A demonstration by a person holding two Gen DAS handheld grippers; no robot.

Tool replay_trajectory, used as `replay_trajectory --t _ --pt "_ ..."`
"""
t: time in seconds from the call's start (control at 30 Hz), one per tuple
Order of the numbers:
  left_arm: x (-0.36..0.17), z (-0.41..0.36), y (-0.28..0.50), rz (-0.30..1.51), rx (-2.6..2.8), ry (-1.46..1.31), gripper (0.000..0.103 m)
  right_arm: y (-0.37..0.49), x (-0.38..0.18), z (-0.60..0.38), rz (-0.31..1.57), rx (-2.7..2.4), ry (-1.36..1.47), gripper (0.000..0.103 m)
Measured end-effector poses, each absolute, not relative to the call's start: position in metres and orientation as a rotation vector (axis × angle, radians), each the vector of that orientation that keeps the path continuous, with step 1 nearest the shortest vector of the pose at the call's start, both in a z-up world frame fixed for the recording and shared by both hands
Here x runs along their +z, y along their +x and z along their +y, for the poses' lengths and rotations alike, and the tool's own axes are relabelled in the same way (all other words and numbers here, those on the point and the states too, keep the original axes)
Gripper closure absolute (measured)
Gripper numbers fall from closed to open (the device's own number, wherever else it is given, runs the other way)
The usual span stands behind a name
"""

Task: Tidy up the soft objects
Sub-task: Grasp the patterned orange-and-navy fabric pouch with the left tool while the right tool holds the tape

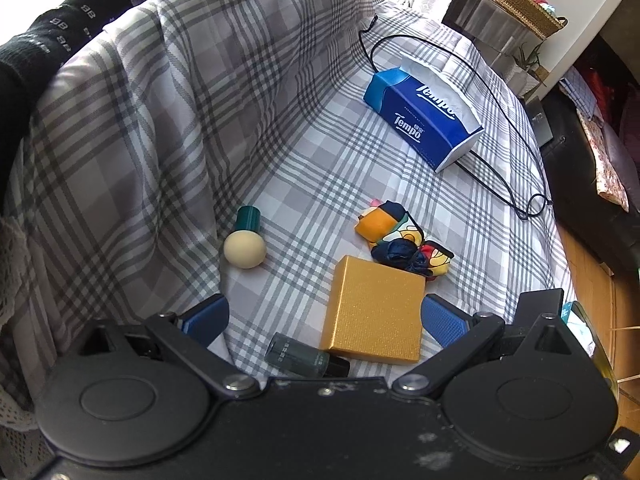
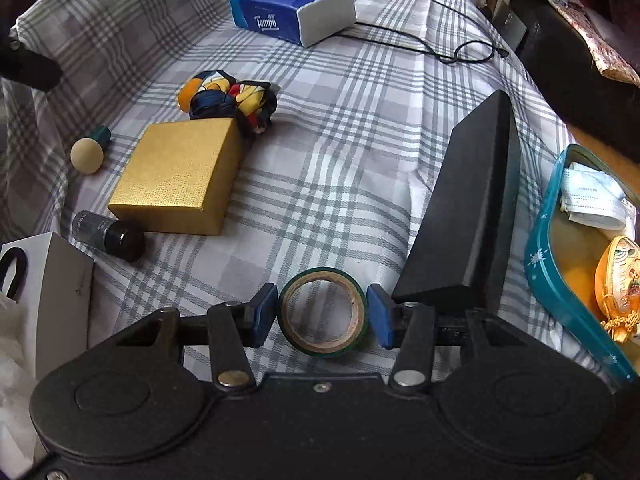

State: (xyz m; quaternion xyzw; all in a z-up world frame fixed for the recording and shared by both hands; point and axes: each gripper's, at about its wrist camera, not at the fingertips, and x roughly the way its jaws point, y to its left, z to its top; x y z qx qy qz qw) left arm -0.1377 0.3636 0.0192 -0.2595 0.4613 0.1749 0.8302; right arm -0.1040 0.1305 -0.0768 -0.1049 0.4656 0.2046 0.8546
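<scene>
You had the checked cloth point(image 2: 360, 128) spread under everything, with the tissue pack point(image 2: 292, 12) far back and the teal tin point(image 2: 560, 264) at your right edge, already holding a folded face mask point(image 2: 596, 200) and an orange pouch point(image 2: 616, 276). The gold box point(image 2: 180, 176) sat mid-cloth, and the bundled scarf point(image 2: 230, 98) lay touching its far corner. That scarf looked light, limp and rather slippery, so it would likely sag and slide; a bite into the thick knotted middle seemed safest, not a loose edge.

Your left gripper point(image 1: 324, 316) was spread wide and held nothing, the gold box point(image 1: 374, 310) between its pads point(image 1: 442, 318) and the scarf point(image 1: 404, 238) just beyond. Your right gripper point(image 2: 322, 314) stood part open around the tape roll point(image 2: 323, 312), pads beside the roll; whether they touched it, I could not tell. The scarf lay well ahead and left of it.
</scene>
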Motion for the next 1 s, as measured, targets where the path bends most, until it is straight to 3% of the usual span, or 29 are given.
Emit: replay_trajectory --t 0.23,0.63,1.0 --pt "0.006 0.353 -0.094 0.991 0.366 -0.566 0.001 -0.11 -0.069 0.125 0.833 0.488 -0.197 0.054" --pt "-0.027 0.315 -0.003 1.059 0.374 -0.499 0.001 -0.105 -0.064 0.118 0.799 0.555 -0.096 0.054" --pt "-0.082 0.313 0.033 1.151 0.451 -0.504 0.001 -0.104 -0.061 0.114 0.789 0.563 -0.066 0.054"
